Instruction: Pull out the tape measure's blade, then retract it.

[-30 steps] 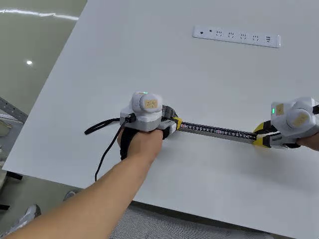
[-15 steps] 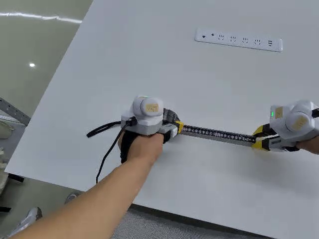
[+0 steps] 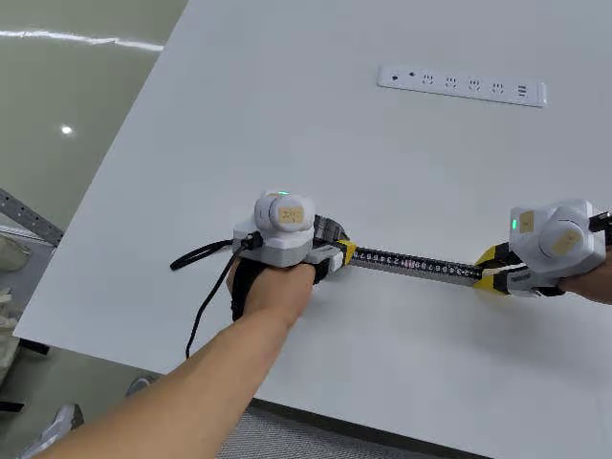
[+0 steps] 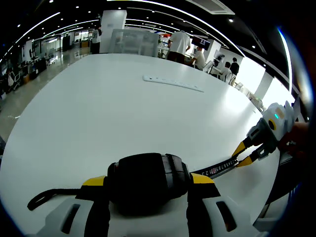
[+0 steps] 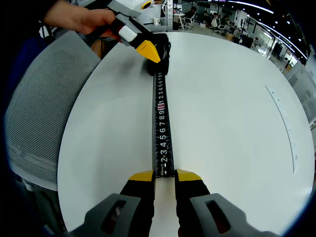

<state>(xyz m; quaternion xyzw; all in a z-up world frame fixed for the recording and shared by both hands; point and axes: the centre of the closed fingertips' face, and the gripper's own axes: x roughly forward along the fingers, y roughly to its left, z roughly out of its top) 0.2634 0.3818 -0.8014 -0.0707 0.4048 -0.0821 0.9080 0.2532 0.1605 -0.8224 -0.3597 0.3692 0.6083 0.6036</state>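
Right gripper (image 3: 489, 272) nearer tape measure (image 4: 148, 182); blade (image 3: 416, 265) shorter.

2 hand-held grippers (left (image 3: 335, 245), right (image 3: 486, 269)), 1 tape measure (image 3: 329, 228), 1 pwr strip (image 3: 462, 84), 1 table (image 3: 382, 163)

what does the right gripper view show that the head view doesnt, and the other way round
Right gripper view: readable printed numbers on the blade, and an office beyond the table. Head view: the black strap and the person's forearm. Both: the blade stretched from the tape measure, held by the left hand-held gripper, to the right hand-held gripper, plus the power strip.
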